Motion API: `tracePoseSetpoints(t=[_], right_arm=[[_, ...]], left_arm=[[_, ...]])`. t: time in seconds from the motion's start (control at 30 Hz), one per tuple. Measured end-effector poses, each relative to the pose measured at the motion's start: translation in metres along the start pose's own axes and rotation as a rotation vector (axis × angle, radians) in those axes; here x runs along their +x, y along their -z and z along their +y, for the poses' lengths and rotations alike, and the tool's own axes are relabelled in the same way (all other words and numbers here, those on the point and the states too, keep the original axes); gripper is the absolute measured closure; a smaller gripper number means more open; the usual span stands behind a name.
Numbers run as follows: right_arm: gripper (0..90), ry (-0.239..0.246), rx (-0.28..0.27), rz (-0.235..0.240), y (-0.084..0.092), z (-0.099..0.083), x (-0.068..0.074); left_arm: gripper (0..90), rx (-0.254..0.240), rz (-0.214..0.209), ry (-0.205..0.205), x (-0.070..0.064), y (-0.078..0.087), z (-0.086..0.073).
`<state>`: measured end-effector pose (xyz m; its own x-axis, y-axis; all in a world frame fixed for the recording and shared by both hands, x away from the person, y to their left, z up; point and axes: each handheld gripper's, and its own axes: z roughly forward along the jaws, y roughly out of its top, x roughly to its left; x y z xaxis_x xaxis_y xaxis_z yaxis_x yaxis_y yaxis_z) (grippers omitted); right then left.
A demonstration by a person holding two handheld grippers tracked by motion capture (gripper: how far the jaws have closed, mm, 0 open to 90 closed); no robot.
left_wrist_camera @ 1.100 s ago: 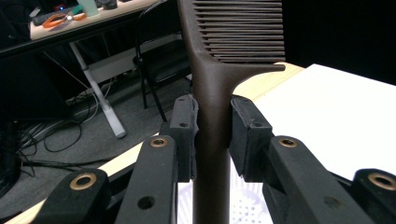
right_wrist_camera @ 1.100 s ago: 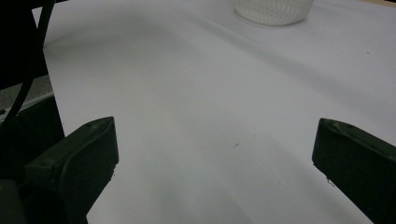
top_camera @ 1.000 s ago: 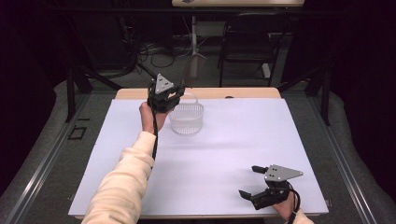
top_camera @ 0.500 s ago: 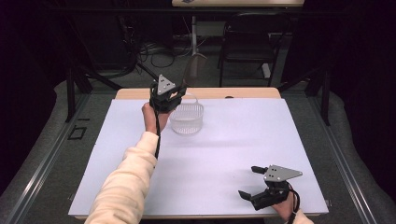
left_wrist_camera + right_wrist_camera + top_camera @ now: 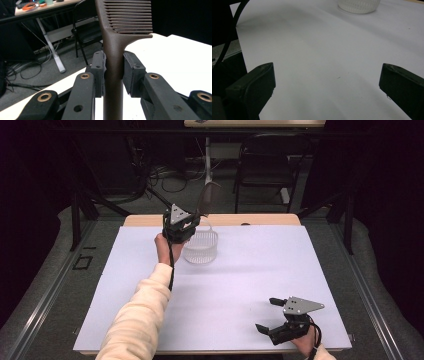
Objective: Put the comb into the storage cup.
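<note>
A dark brown comb (image 5: 113, 50) stands upright between my left gripper's (image 5: 113, 68) pads, which press on its handle, teeth end up. In the high view the left gripper (image 5: 194, 217) hangs at the table's far left with the comb (image 5: 207, 195) rising above it, just over the left rim of a white lattice basket (image 5: 201, 247). My right gripper (image 5: 266, 314) rests near the front right corner, its jaws wide apart with nothing between them. In the right gripper view the gripper (image 5: 327, 82) faces bare white table, with the basket (image 5: 358, 5) far off.
A white sheet (image 5: 235, 280) covers the table, with a wooden strip (image 5: 260, 220) along its far edge. A black chair (image 5: 267, 160) and cables lie on the floor beyond. A sleeved forearm (image 5: 145, 310) crosses the left half of the table.
</note>
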<state>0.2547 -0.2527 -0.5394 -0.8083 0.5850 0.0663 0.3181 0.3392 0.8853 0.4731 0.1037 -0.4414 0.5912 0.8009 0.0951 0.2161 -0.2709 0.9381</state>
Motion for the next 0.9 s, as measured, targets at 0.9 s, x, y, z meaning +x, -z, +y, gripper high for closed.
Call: tracePoseSetpoints(t=[0.9], right_arm=[[0.3, -0.003, 0.004, 0.002, 0.000, 0.000, 0.000]], left_arm=[[72.4, 0.018, -0.014, 0.018, 0.004, -0.010, -0.020]])
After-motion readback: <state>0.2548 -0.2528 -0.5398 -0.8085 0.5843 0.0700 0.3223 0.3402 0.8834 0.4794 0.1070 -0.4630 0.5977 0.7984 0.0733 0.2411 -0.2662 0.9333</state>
